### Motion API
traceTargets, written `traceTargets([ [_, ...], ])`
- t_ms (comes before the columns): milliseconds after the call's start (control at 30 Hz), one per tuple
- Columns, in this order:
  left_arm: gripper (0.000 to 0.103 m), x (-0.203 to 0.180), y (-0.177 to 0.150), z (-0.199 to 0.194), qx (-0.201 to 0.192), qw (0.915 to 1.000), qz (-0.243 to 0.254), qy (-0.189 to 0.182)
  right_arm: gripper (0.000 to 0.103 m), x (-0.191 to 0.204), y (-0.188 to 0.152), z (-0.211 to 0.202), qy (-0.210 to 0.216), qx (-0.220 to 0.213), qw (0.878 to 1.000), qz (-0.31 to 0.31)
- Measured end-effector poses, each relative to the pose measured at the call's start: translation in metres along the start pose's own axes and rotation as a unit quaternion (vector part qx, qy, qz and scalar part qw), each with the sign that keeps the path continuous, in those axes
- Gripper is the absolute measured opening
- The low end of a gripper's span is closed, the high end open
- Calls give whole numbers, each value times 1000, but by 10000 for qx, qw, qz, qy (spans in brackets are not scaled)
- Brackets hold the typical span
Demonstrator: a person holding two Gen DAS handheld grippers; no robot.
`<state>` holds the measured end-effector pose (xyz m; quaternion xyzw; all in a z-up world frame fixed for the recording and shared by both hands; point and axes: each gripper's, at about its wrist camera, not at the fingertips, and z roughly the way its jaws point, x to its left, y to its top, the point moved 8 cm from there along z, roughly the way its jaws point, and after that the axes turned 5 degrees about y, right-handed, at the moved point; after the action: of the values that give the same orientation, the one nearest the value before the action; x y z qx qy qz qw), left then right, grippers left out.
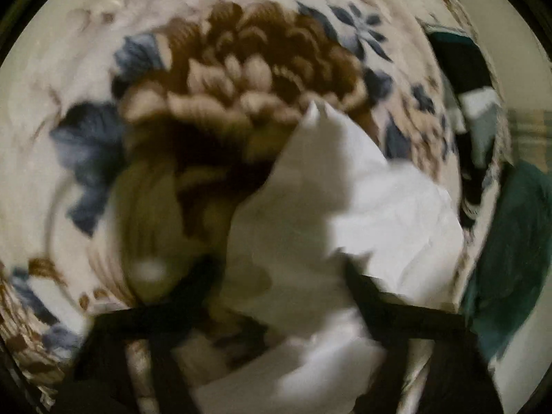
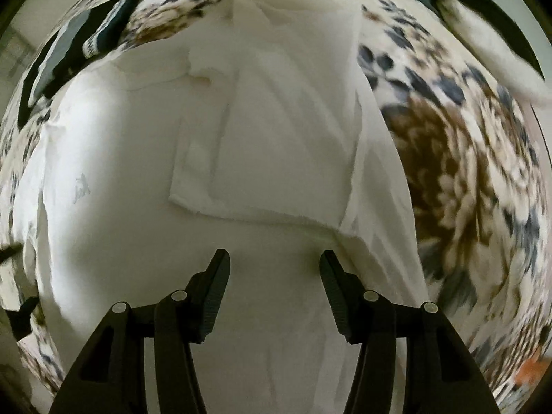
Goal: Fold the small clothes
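Below, spread flat over a floral bedspread [image 2: 476, 158]: a white garment [image 2: 262, 158], one panel folded across its middle. Above its lower part, the right tool [image 2: 275, 258], fingers wide apart and gripping nothing. In the left wrist view, heavily blurred, the left tool [image 1: 283, 276] with white fabric [image 1: 345, 207] bunched up between its dark fingers; whether clenched on it, impossible to tell. Dark green cloth [image 1: 510, 241] at the right edge there, and a dark-and-white patterned garment [image 2: 69, 48] at upper left in the right wrist view.
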<state>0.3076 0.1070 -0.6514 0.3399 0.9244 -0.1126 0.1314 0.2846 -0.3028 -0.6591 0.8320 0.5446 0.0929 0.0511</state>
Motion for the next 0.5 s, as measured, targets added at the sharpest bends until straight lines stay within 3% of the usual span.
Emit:
traceTargets([
  [33,16,2,5,-1,-100,9999,-36,104,56,-3,-2,0,-4,-11,10000,83],
  [67,7,2,11,-4,-243,9996,-48,110,56,-5,-5,0,7,-16,9999,137],
  [167,5,-8,20,-23,-724,9966,270,274,56,-11,-12,-3,0,-42,9998,194],
  [233,5,-28,14,-38,-1185,9880,877,453,56,-15,-1,-1,-41,-46,9998,182],
  [267,5,-38,10,-46,-1406,9811,1203,561,56,-19,-3,-2,-39,-45,9998,190],
  [367,5,-88,-20,-59,-1915,9493,2402,672,56,-36,-1,-11,-94,-88,9996,265],
  [467,5,-132,-62,-47,-1674,9291,3268,433,56,-47,-10,-22,-130,-97,9991,388],
  [500,5,-145,-82,-41,-1633,9187,3571,418,56,-43,-12,-30,-144,-95,9990,423],
])
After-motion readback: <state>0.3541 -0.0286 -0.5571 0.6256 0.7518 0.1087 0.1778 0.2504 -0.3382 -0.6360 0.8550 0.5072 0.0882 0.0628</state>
